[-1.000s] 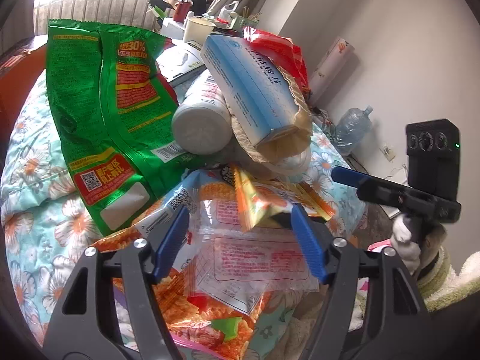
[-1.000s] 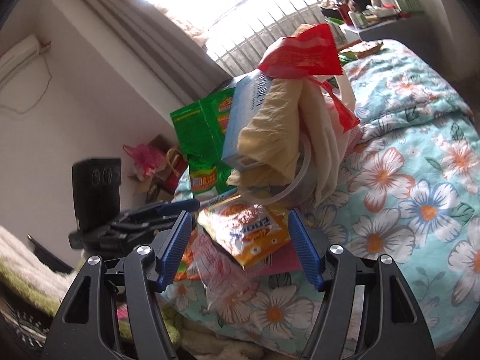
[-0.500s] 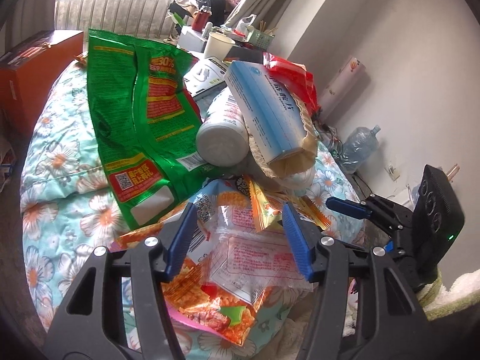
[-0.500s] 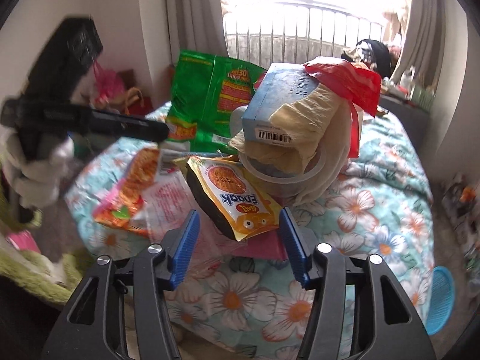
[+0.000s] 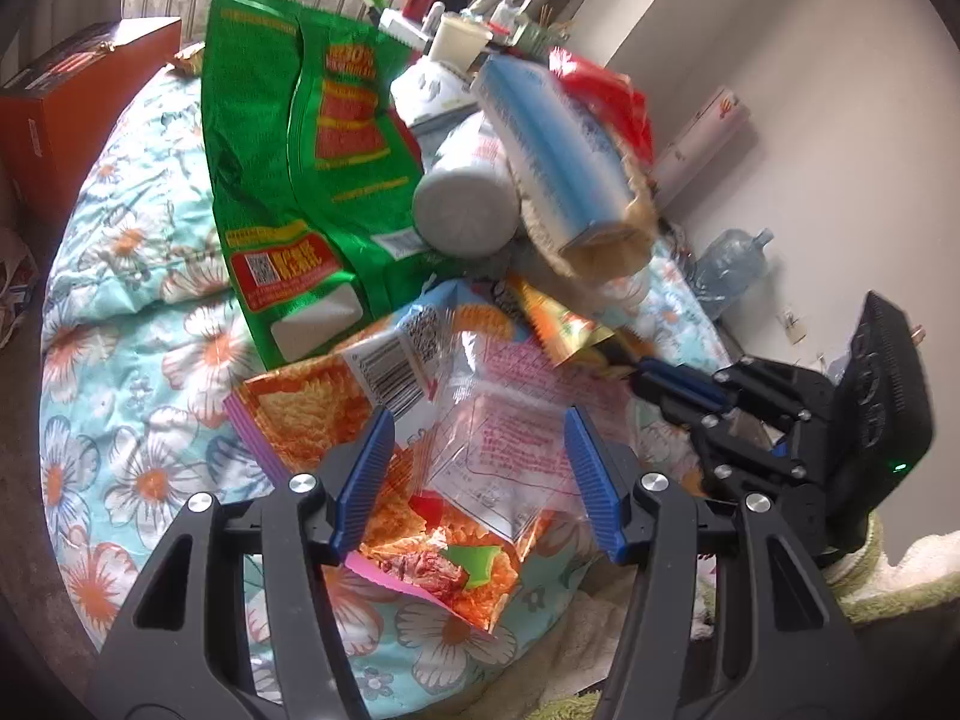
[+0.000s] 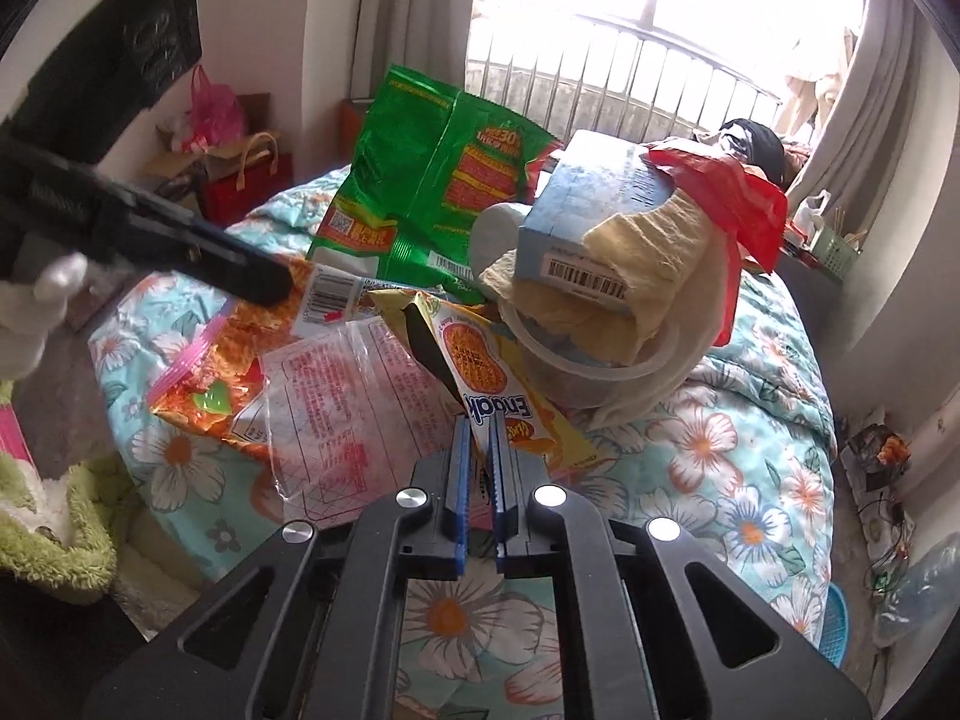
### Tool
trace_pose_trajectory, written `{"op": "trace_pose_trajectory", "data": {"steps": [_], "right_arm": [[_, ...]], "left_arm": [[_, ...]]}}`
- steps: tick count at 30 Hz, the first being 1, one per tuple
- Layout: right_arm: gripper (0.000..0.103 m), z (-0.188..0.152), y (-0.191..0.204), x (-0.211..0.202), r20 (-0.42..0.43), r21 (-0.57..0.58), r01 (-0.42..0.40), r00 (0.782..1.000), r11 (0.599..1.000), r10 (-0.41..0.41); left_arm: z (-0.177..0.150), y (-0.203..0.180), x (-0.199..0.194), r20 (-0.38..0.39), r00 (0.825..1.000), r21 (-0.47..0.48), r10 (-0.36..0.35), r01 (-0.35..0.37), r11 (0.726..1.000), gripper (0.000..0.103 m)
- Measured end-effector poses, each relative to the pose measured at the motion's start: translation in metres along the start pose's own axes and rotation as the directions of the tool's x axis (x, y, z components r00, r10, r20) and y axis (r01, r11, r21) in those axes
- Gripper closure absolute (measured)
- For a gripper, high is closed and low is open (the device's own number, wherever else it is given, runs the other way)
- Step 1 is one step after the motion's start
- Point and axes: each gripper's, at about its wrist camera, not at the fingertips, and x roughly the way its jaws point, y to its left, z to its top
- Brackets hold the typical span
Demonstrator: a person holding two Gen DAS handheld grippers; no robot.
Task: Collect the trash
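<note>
My right gripper (image 6: pixel 478 456) was clamped on the near edge of the yellow packet (image 6: pixel 480 372), which lay on the quilt (image 6: pixel 720 468) at the front of the trash pile. Film of this kind is light, limp and slick (best pinched at a flat seam, as here). My left gripper (image 5: pixel 477 474) stood apart over the clear bag (image 5: pixel 510 438), pads not pressing it. The plastic tub (image 6: pixel 600 372) held a blue box (image 6: pixel 594 222) and beige paper (image 6: pixel 648 252).
</note>
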Motion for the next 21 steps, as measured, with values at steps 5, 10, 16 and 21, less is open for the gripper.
{"op": "trace_pose_trajectory", "data": {"steps": [5, 10, 16, 21], "right_arm": [[0.097, -0.001, -0.008, -0.004, 0.015, 0.043, -0.01, 1.0, 0.999, 0.01], [0.097, -0.003, -0.01, -0.003, 0.017, 0.071, -0.022, 1.0, 0.997, 0.021], [0.097, -0.005, -0.012, -0.003, 0.021, 0.092, -0.029, 0.999, 0.995, 0.027], [0.097, -0.006, -0.013, -0.003, 0.023, 0.103, -0.033, 0.999, 0.994, 0.031]], "left_arm": [[0.002, -0.004, 0.021, -0.065, 0.996, 0.018, 0.053, -0.052, 0.998, 0.051], [0.007, -0.005, 0.042, -0.128, 0.989, 0.025, 0.072, -0.069, 0.997, 0.057], [0.009, -0.012, 0.056, -0.17, 0.975, 0.071, 0.143, -0.133, 0.989, 0.058], [0.01, -0.022, 0.06, -0.163, 0.97, 0.091, 0.182, -0.169, 0.981, 0.069]]}}
